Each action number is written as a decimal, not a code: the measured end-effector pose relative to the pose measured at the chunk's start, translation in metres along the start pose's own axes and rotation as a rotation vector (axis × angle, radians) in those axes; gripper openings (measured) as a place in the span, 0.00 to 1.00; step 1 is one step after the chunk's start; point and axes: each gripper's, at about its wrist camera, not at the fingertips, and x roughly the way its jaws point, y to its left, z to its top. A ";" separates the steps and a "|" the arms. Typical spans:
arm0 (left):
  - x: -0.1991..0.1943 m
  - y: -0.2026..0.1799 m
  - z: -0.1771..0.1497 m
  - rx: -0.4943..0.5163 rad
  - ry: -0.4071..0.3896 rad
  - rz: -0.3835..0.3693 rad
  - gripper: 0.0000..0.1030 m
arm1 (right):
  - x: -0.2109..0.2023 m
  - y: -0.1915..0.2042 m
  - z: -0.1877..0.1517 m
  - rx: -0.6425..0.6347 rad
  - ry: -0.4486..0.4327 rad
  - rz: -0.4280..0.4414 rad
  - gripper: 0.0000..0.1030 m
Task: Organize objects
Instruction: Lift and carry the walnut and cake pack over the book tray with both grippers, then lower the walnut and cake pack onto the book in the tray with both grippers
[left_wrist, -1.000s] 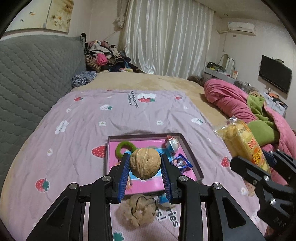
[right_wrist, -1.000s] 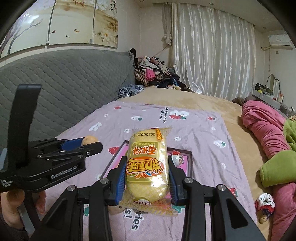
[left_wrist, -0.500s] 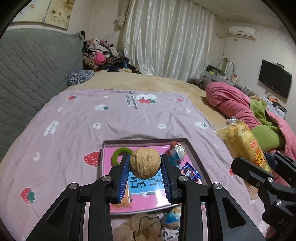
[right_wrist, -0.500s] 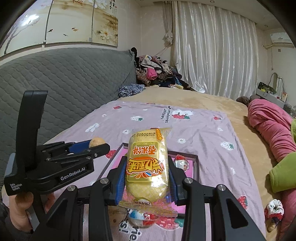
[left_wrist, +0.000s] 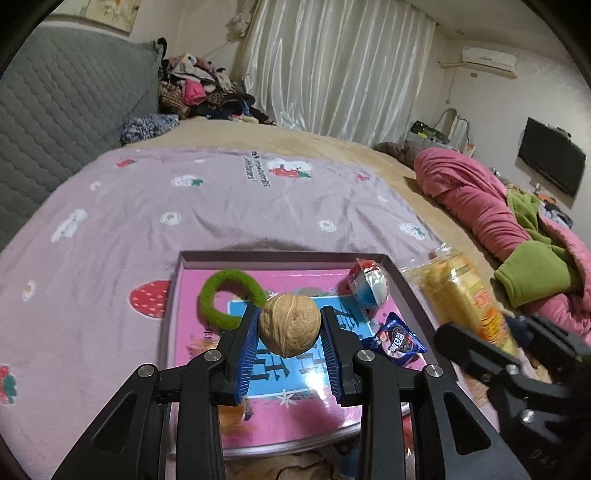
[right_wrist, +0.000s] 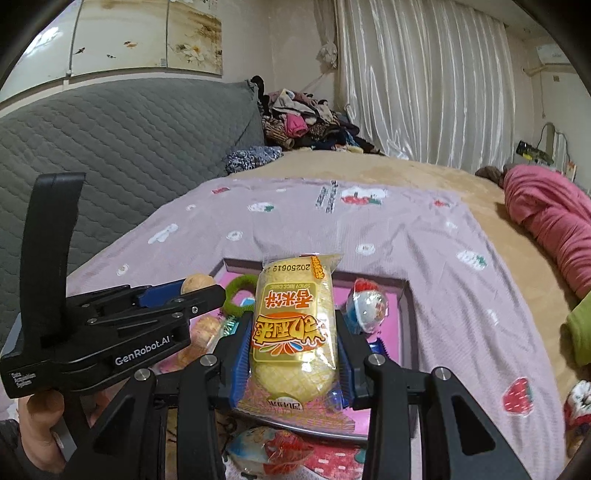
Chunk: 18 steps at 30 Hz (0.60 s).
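My left gripper (left_wrist: 289, 325) is shut on a tan walnut (left_wrist: 289, 325) and holds it above the pink tray (left_wrist: 284, 256) on the bed. My right gripper (right_wrist: 293, 332) is shut on a yellow rice-cake snack packet (right_wrist: 293, 325), held over the tray's near edge (right_wrist: 410, 302). The packet also shows at the right in the left wrist view (left_wrist: 461, 295). In the tray lie a green felt ring (left_wrist: 221, 299), a red-white-blue candy ball (left_wrist: 369, 286) and a dark blue snack sachet (left_wrist: 399, 338). The left gripper with the walnut (right_wrist: 197, 282) shows at left in the right wrist view.
The tray sits on a lilac strawberry-print blanket (left_wrist: 221, 206). A grey quilted headboard (left_wrist: 55, 110) is at left, a clothes pile (left_wrist: 199, 92) behind. A pink and green duvet (left_wrist: 498, 221) lies at right. Loose wrapped items (right_wrist: 269, 448) lie before the tray.
Both grippers have moved forward over the tray, keeping hold of the walnut and the snack packet. The tray now fills more of both views.
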 end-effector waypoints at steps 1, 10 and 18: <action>0.005 0.001 -0.002 -0.006 0.007 -0.013 0.33 | 0.005 -0.002 -0.003 0.003 0.004 0.001 0.38; 0.030 0.008 -0.005 0.002 0.035 0.007 0.33 | 0.042 -0.011 -0.021 0.010 0.049 -0.007 0.39; 0.045 0.023 -0.001 -0.022 0.063 0.025 0.33 | 0.062 -0.009 -0.008 -0.022 0.063 -0.016 0.39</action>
